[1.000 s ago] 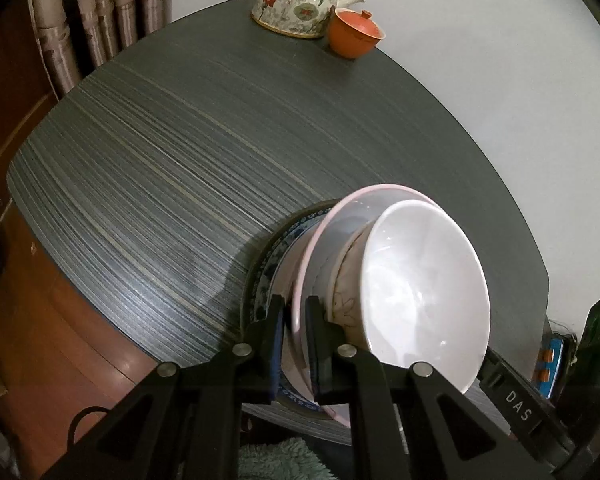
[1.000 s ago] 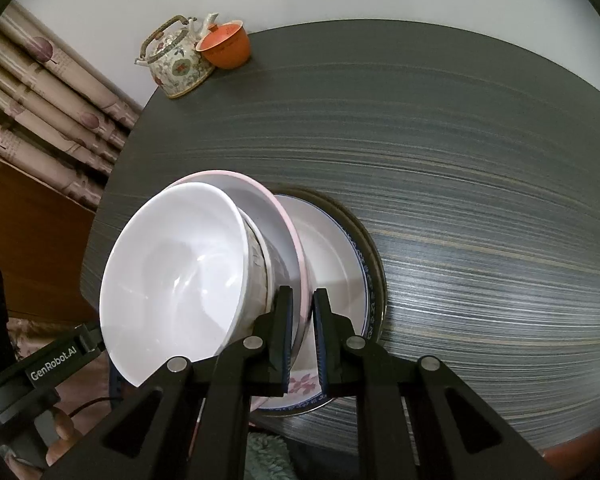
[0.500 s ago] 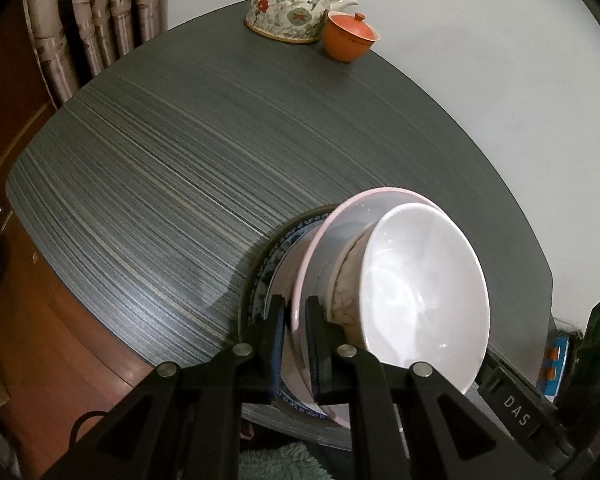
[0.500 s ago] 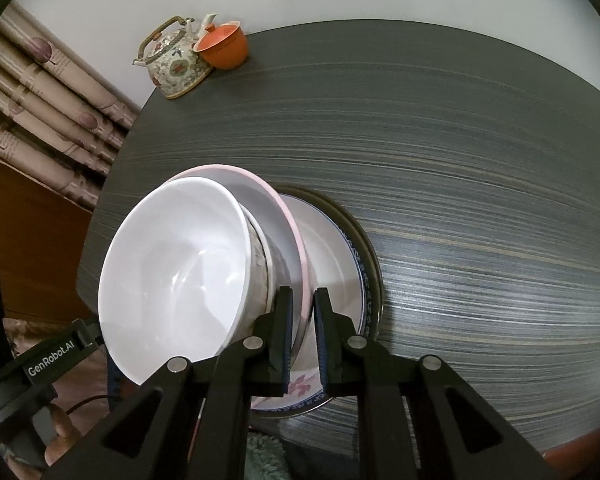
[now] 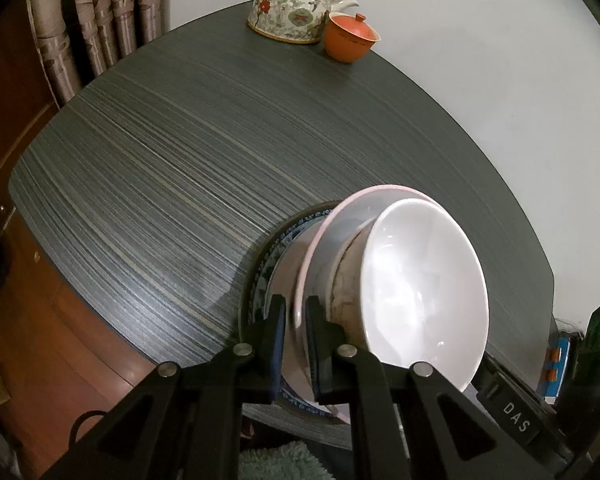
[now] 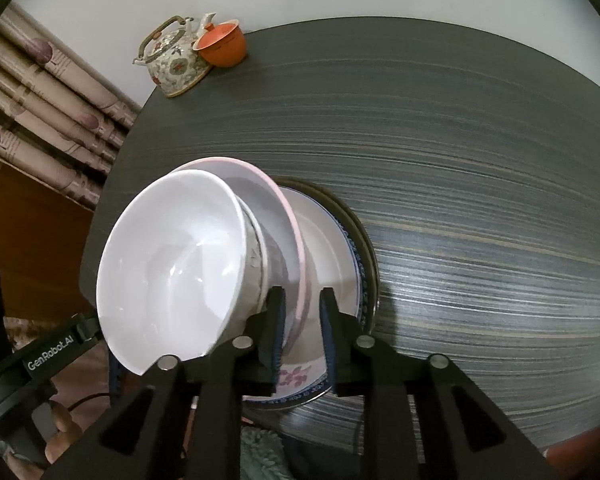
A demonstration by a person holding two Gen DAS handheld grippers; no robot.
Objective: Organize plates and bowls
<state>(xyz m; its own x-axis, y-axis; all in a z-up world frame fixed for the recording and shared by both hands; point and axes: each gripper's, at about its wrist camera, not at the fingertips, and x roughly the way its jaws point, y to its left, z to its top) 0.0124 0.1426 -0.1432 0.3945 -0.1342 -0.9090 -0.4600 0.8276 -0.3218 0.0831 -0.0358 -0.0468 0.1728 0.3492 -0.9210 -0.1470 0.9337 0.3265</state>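
Stacking is nearly finished, I judge. My left gripper (image 5: 296,322) straddles the rim of the pink-edged white plate (image 5: 340,216) with a sliver of gap, grip apparently let go; my right gripper (image 6: 302,312) stands clearly spread around the opposite rim. That plate, carrying the nested white ceramic bowls (image 6: 176,256), sits tilted on the blue-patterned plate (image 6: 340,256) on the dark streaked table (image 6: 480,200). Next: back both grippers straight out without nudging the stack.
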